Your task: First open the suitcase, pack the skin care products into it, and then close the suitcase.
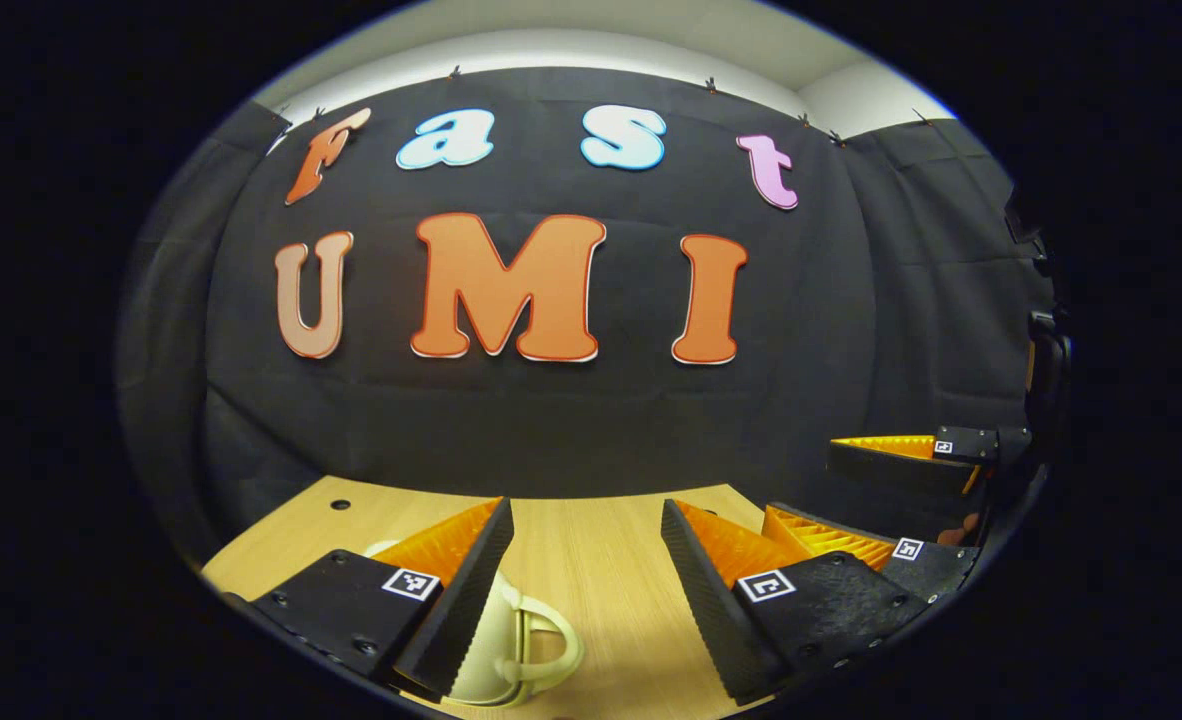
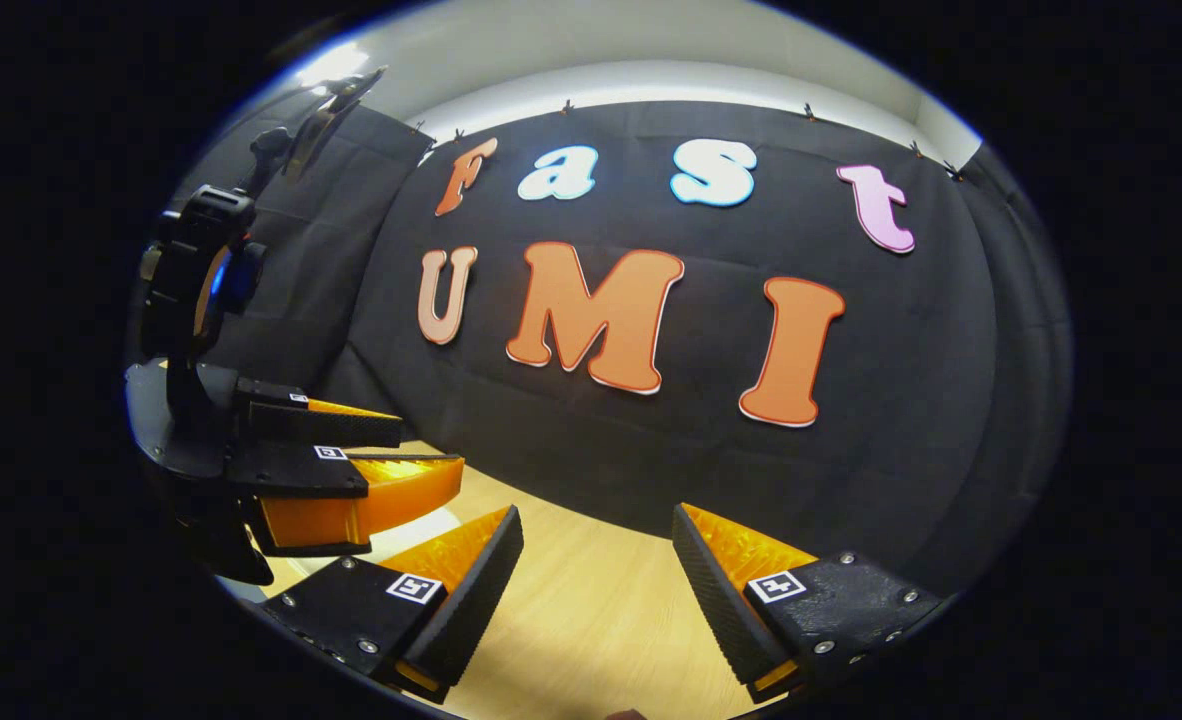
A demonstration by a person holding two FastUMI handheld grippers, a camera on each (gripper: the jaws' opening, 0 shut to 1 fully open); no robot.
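- A wooden table (image 1: 591, 560) with a pale, light grain runs across the lower part of the left gripper view, and the same tabletop (image 2: 591, 610) shows in the right gripper view.
- A small dark round hole (image 1: 340, 504) sits in the table near its far left corner.
- The booth's wall (image 1: 591, 420) of black cloth stands behind the table's far edge (it hangs in soft folds), clipped along its top edge.
- Above the cloth, a pale strip of ceiling (image 2: 651, 50) with a bright patch of light at its upper left.
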